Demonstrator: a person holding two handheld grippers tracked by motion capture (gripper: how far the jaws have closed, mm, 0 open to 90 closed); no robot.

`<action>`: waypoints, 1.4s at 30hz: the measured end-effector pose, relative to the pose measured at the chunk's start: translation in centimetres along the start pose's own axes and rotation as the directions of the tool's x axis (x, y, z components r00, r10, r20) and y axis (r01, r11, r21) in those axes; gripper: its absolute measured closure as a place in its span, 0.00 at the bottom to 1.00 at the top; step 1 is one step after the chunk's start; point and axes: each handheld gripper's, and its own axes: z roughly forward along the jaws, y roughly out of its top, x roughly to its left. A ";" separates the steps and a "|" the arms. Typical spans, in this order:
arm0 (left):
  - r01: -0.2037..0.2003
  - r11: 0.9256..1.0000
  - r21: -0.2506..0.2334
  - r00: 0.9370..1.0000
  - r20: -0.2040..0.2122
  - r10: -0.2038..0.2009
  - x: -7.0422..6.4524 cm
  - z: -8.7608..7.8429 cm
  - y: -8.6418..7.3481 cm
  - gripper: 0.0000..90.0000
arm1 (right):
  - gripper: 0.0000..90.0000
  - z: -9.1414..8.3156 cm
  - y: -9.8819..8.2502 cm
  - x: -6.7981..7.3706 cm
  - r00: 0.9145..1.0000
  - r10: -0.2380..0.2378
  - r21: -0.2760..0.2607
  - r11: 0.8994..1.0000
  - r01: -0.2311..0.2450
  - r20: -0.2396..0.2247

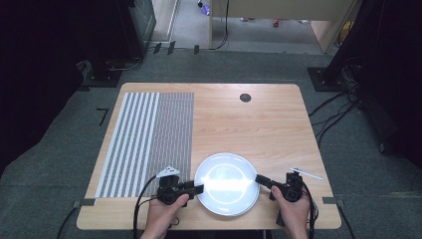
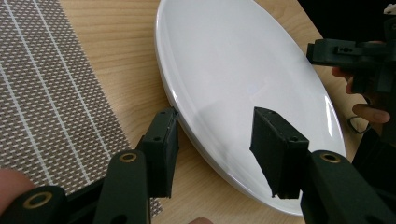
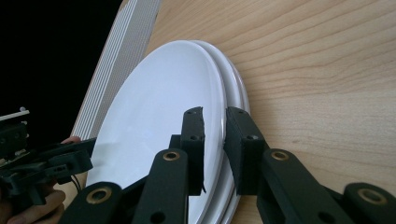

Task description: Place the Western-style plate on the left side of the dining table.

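From the high view, a white plate [image 1: 227, 183] lay on the wooden desk [image 1: 259, 124] near the person's edge, just right of a striped placemat [image 1: 149, 142], with the left gripper [image 1: 197, 188] at its left rim and the right gripper [image 1: 259, 179] at its right rim. That view could not show whether there was more than one plate. The right gripper view did: two white plates were stacked, the top plate [image 3: 159, 126] sitting slightly off the lower plate [image 3: 236, 88], so two rims showed.

The right gripper [image 3: 214, 140] stood narrowly parted, its jaws astride the top plate's rim, one above and one at the edge; whether the pads pressed I could not tell. In the left gripper view, the left gripper [image 2: 215, 140] was partly open, one jaw outside the rim against the plate's edge, the other over the plate's face [image 2: 243, 70], not clamped on it.
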 end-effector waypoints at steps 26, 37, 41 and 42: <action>0.031 0.999 -0.013 0.999 -0.008 -0.031 1.2 -1.5 0.5 0.76 | 0.86 1.2 -0.7 0.5 0.999 -0.027 0.030 0.999 0.028 -0.018; 0.047 0.998 -0.028 0.999 -0.007 -0.048 1.7 -2.5 0.7 0.77 | 0.87 1.7 -1.2 1.1 0.999 -0.044 0.048 0.998 0.045 -0.023; 0.044 0.999 -0.028 0.999 -0.013 -0.044 1.8 -2.7 0.7 0.78 | 0.87 1.8 -1.3 1.3 0.999 -0.046 0.047 0.998 0.047 -0.028; 0.043 0.999 -0.026 0.999 -0.014 -0.043 1.8 -2.8 0.7 0.78 | 0.87 1.8 -1.3 1.4 0.999 -0.046 0.046 0.998 0.047 -0.029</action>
